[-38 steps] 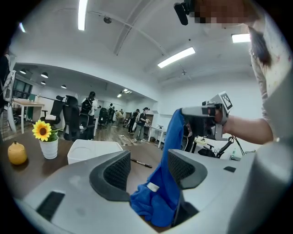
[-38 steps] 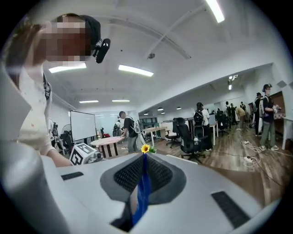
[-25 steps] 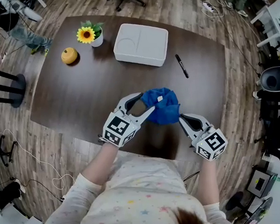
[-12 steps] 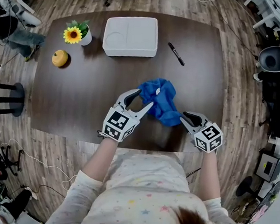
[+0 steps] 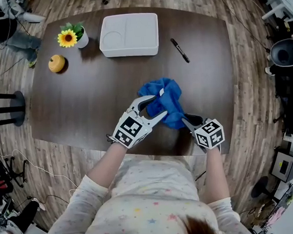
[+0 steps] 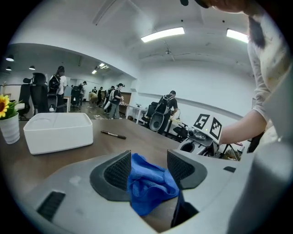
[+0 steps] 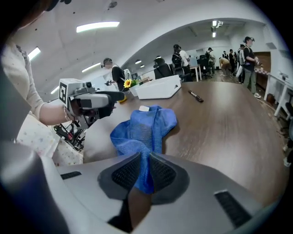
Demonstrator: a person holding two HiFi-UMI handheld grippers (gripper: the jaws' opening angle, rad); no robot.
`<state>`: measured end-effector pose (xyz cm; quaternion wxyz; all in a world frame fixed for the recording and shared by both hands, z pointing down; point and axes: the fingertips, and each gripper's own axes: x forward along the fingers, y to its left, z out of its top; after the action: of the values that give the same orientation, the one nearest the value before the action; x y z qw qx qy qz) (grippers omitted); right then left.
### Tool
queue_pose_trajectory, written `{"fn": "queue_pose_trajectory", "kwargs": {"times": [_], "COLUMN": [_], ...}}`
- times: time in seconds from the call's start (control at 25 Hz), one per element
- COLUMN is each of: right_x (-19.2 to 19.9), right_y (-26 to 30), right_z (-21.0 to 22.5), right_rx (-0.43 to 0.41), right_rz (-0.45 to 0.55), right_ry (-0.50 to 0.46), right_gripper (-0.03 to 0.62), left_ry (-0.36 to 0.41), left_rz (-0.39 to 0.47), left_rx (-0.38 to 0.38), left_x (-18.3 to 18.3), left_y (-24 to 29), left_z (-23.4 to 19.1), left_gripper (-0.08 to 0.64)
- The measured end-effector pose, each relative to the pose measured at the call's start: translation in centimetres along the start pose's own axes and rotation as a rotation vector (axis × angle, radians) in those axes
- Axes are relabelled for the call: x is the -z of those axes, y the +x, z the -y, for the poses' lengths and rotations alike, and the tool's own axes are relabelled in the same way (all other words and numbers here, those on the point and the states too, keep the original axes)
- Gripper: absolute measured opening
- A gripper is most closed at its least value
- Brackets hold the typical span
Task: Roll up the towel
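the left gripper (image 5: 159,107) has its jaws partly apart, with a bunched fold of the blue towel (image 5: 167,95) loose between the pads. the towel lies crumpled on the dark table (image 5: 85,93) near its front edge, between both grippers. the right gripper (image 5: 185,119) has its jaws pinched nearly together on a fold of the towel.

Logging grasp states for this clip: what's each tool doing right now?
Left tool: open, blue towel bunched between its jaws.
Right tool: closed on the towel.

Towel (image 5: 164,98) on table (image 5: 85,103), before tray (image 5: 129,35)
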<state>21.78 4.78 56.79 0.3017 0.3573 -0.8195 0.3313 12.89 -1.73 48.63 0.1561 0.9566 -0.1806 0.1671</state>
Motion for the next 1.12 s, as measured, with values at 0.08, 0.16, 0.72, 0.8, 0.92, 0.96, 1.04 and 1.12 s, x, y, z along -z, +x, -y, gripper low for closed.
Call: {"fn": "queue_pose_trajectory", "kwargs": {"times": [0.08, 0.16, 0.72, 0.8, 0.92, 0.96, 1.04, 1.12], "right_x": [-0.4, -1.4, -3.4, -3.0, -2.9, -3.1, -3.9, -4.9], "right_y": [-0.2, -0.8, -2.8, -2.6, -2.6, -2.8, -3.2, -3.2], "right_z": [-0.8, -1.9, -9.3, -9.2, -8.6, -8.3, -7.2, -5.4], "right_rx": [-0.022, -0.041, -0.223, -0.233, -0.25, -0.252, -0.246, -0.221], "right_rz": [0.02, 0.047, 0.024, 0.002, -0.011, -0.005, 0.024, 0.064], "right_ry": [-0.016, -0.08, -0.655, -0.661, -0.624, -0.597, -0.534, -0.462], "right_gripper": [0.022, 0.018, 0.026, 0.061, 0.106, 0.119, 0.124, 0.124], "left_ry": [0.018, 0.043, -0.068, -0.062, -0.05, -0.043, -0.03, -0.03], "left_rz": [-0.02, -0.045, -0.248, -0.222, -0.192, -0.193, -0.192, -0.183], "left_rx": [0.058, 0.125, 0.485, 0.485, 0.47, 0.463, 0.449, 0.44], "left_x": [0.6, 1.3, 6.0, 5.6, 5.2, 5.3, 5.5, 5.4], "left_y": [0.5, 1.1, 1.6, 1.3, 0.7, 0.5, 0.2, -0.1], "left_z": [1.4, 2.9, 8.4, 8.5, 8.5, 8.4, 8.4, 8.4], "left_gripper": [0.25, 0.25, 0.231, 0.108, 0.05, 0.04, 0.035, 0.032]}}
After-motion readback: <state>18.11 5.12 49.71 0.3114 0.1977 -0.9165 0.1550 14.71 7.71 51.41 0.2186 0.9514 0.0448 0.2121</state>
